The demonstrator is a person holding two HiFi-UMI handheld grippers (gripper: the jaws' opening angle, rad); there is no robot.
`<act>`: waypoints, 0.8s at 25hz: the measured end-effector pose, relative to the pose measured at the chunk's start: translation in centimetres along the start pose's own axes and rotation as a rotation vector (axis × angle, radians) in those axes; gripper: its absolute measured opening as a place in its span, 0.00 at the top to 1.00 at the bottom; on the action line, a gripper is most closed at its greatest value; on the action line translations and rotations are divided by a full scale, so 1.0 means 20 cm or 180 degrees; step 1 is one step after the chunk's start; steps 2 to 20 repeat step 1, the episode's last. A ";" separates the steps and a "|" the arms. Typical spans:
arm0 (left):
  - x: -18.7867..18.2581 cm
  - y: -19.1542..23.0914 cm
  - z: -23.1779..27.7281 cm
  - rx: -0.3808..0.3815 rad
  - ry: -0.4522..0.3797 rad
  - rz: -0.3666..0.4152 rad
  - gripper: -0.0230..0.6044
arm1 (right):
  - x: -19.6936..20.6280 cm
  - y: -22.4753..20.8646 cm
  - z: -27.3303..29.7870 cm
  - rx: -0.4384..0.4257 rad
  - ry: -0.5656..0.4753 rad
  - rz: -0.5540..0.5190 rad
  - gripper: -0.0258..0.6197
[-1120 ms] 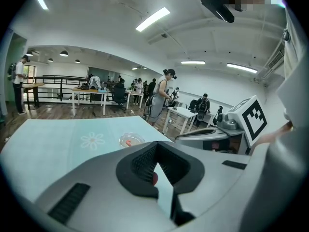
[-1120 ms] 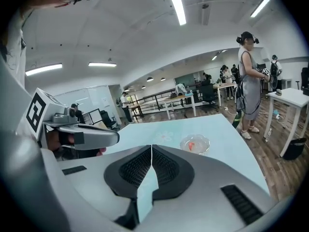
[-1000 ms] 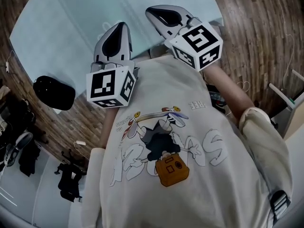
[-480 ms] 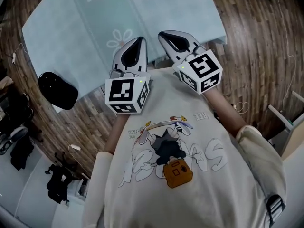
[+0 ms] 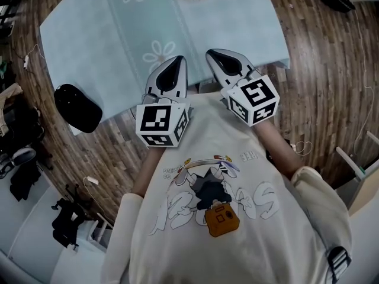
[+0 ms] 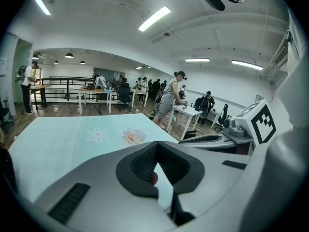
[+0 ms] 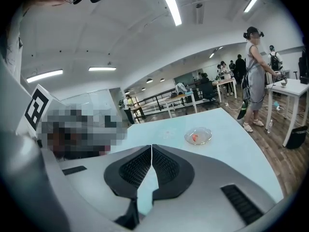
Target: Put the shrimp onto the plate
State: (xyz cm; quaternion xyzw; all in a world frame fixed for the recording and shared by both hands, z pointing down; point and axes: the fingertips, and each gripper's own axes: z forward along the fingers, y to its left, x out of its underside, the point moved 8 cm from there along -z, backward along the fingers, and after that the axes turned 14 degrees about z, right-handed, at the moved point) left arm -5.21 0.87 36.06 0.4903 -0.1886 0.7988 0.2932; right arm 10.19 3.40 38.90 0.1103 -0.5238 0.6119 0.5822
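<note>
Here, the left gripper (image 6: 156, 145) has its two black ribbed jaws together. The tips touch and a narrow wedge of gap is left behind them. A small reddish spot (image 6: 154, 179) shows low in that gap against one pad; what it is cannot be told. The right gripper (image 7: 151, 147) also has its black jaws pressed together along a thin slit, with nothing between them.

Both grippers are held side by side, close together, just in front of the person's chest, pointing forward and roughly level. In the head view, their tips reach over the near edge of the pale blue cloth-covered counter (image 5: 106, 34), which is printed with white flowers. Each gripper carries a white cube with black square markers at its rear, one on the left (image 5: 161, 123) and one on the right (image 5: 253, 99). Bare forearms run back from the cubes to the sleeves of a cream T-shirt (image 5: 249, 241) with a cartoon print.

The small orange-pink shrimp (image 7: 195, 138) lies in the round clear glass plate (image 7: 207, 133). The plate stands at the far side of the counter, ahead of both grippers and well apart from them. A rounded black object (image 5: 78, 107) rests at the counter's near left corner.
</note>
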 end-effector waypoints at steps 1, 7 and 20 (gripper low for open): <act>0.01 0.01 -0.01 0.0000 0.0016 -0.0002 0.95 | 0.01 0.01 0.01 0.0000 0.0000 0.0018 0.92; 0.01 0.01 -0.01 0.0000 0.0016 -0.0002 0.95 | 0.01 0.01 0.01 0.0000 0.0000 0.0018 0.92; 0.01 0.01 -0.01 0.0000 0.0016 -0.0002 0.95 | 0.01 0.01 0.01 0.0000 0.0000 0.0018 0.92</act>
